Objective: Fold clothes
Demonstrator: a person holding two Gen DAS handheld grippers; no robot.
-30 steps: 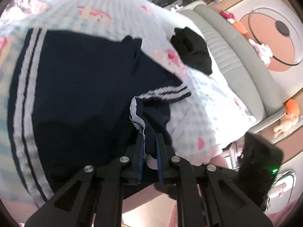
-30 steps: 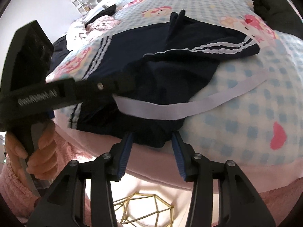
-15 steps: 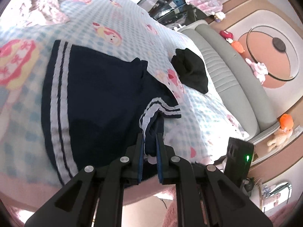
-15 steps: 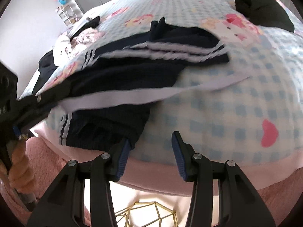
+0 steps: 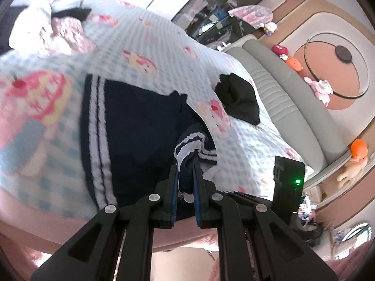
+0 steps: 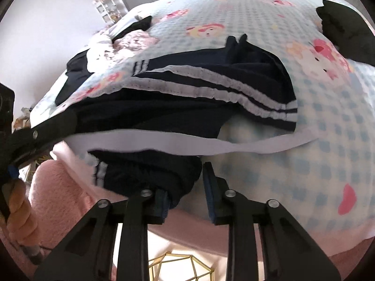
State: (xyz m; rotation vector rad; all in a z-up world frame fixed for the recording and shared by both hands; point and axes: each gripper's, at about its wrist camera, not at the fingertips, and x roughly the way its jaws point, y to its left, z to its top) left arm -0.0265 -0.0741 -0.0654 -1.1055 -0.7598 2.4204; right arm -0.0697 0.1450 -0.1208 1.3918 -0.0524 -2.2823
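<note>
A navy garment (image 5: 140,126) with white stripes lies on the checked bed cover (image 5: 152,39). My left gripper (image 5: 185,167) is shut on a bunched fold of it with striped trim, lifted a little off the bed. In the right wrist view the same navy garment (image 6: 211,75) is folded over itself, and a white band (image 6: 164,140) stretches across it. My right gripper (image 6: 185,180) has its jaws closing around the navy hem (image 6: 152,173). The hem lies against the left finger, with a gap still showing at the right finger (image 6: 211,182).
A black garment (image 5: 236,100) lies further along the bed. A pile of pink, white and dark clothes (image 5: 46,30) sits at the far end. A grey padded bench (image 5: 293,107) runs beside the bed. Below the bed edge are a pink fluffy cover (image 6: 58,199) and a gold wire frame (image 6: 182,267).
My left gripper has risen and drawn back with the striped fold still in it. The right gripper's jaws have narrowed, and the navy hem now lies between them.
</note>
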